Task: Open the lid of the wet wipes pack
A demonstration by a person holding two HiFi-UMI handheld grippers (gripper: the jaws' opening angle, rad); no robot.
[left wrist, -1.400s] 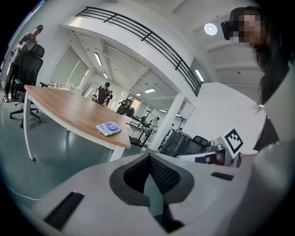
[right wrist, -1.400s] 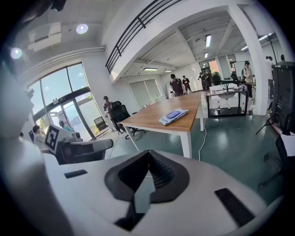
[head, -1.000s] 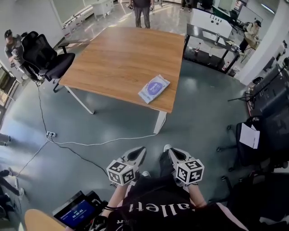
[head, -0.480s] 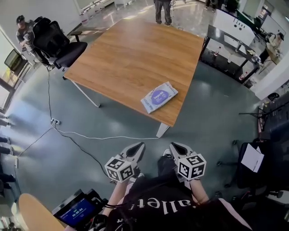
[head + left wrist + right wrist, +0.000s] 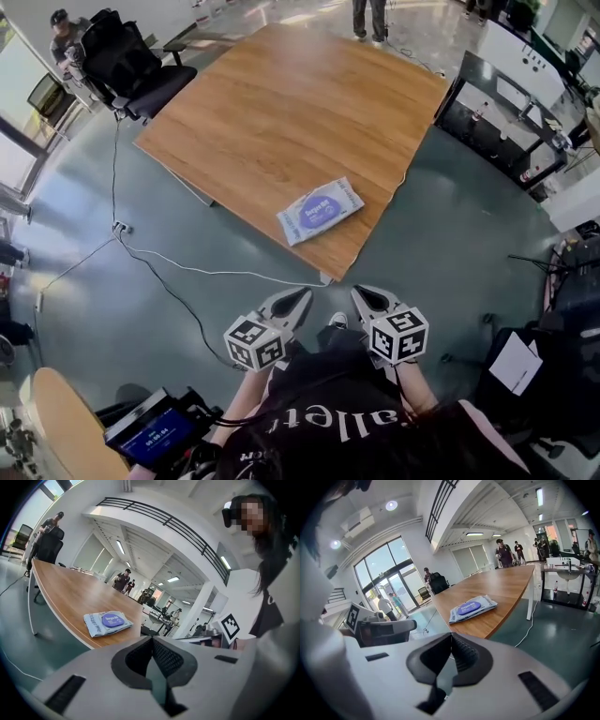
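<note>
Left gripper [image 5: 302, 296] and right gripper [image 5: 358, 292] side by side, tipped down toward table [image 5: 272, 103], fingers [image 5: 165, 656] closed on nothing; one wet wipes pack [image 5: 320, 210].

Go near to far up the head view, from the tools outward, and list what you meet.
First the left tool and right tool, side by side → table's near corner → wet wipes pack → standing person's legs beyond the table.
</note>
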